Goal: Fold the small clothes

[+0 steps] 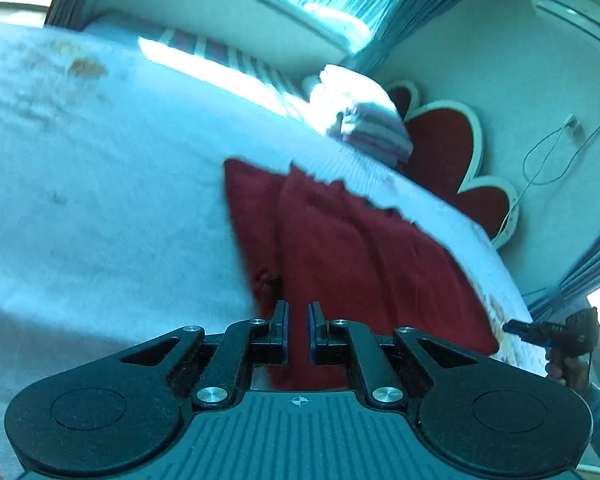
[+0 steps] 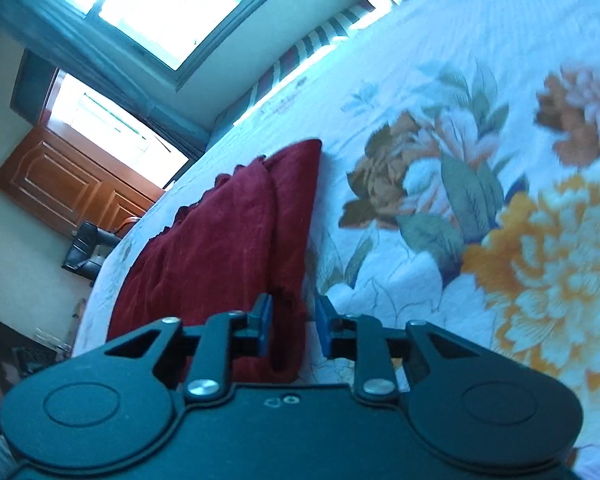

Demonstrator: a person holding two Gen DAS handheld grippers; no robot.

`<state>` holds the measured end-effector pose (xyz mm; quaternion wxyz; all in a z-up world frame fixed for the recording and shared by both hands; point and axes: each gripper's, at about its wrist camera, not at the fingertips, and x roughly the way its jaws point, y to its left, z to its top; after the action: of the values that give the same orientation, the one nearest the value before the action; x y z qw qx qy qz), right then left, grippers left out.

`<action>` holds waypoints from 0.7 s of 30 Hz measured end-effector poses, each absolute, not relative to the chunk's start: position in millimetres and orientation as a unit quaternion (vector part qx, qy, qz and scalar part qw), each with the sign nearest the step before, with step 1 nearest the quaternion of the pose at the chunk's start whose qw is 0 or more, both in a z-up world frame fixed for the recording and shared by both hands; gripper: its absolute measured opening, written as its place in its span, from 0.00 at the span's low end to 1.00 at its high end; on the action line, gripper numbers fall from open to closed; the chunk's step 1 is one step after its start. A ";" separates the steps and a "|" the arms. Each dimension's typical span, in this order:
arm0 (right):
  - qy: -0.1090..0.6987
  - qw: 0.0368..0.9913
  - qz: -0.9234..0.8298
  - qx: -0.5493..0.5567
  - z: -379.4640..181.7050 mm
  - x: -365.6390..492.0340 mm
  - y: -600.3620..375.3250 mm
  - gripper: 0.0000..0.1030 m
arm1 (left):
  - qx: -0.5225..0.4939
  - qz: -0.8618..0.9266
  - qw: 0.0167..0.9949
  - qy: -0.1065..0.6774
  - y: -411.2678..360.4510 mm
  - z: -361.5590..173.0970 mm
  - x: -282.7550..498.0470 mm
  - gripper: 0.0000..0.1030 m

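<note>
A dark red knitted garment (image 1: 340, 248) lies folded on the bed; it also shows in the right wrist view (image 2: 228, 240). My left gripper (image 1: 298, 312) hangs just above the garment's near edge, its blue pads a narrow gap apart with red cloth seen between them; whether it grips the cloth is unclear. My right gripper (image 2: 294, 316) is at the opposite near edge, jaws a little wider apart, cloth edge between them, pads not pressed on it. The right gripper also shows far right in the left wrist view (image 1: 540, 330).
The bed (image 2: 460, 200) has a white floral quilt. Folded striped bedding (image 1: 372, 128) and a red heart-shaped headboard (image 1: 448, 148) are at the far end. A wooden door (image 2: 68, 184) and a black chair (image 2: 86, 252) stand beyond the bed's side.
</note>
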<state>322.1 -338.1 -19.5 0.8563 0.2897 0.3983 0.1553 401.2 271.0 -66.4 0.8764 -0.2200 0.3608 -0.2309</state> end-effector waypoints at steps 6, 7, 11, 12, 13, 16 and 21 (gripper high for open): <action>0.377 0.885 0.217 0.168 6.9 335.5 -238.7 0.19 | -0.162 -0.264 0.878 0.365 139.2 -76.0 416.7 0.15; 0.387 0.882 0.222 0.152 0.0 340.1 -222.5 0.17 | -0.143 -0.258 0.879 0.374 123.2 -83.1 417.3 0.15; 0.422 0.875 0.221 0.088 -22.9 343.0 -190.2 0.15 | -0.014 -0.211 0.909 0.360 84.9 -99.8 403.5 0.15; 0.427 0.877 0.207 0.071 -28.1 340.5 -192.7 0.06 | -0.022 -0.209 0.909 0.359 90.1 -98.6 402.8 0.15; 0.424 0.878 0.202 0.089 -31.0 338.2 -204.3 0.01 | -0.028 -0.206 0.910 0.360 96.6 -97.3 403.4 0.15; 0.426 0.879 0.166 0.134 -32.6 333.4 -240.3 0.00 | -0.011 -0.164 0.919 0.359 120.4 -93.0 402.0 0.15; 0.428 0.881 0.131 0.151 -26.5 322.5 -267.5 0.06 | -0.038 -0.141 0.924 0.353 144.7 -79.1 402.9 0.16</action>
<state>322.5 -267.5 -26.5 0.8813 0.1508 0.4284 0.1307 402.9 144.7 -79.1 0.9242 -0.0383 0.3526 -0.1414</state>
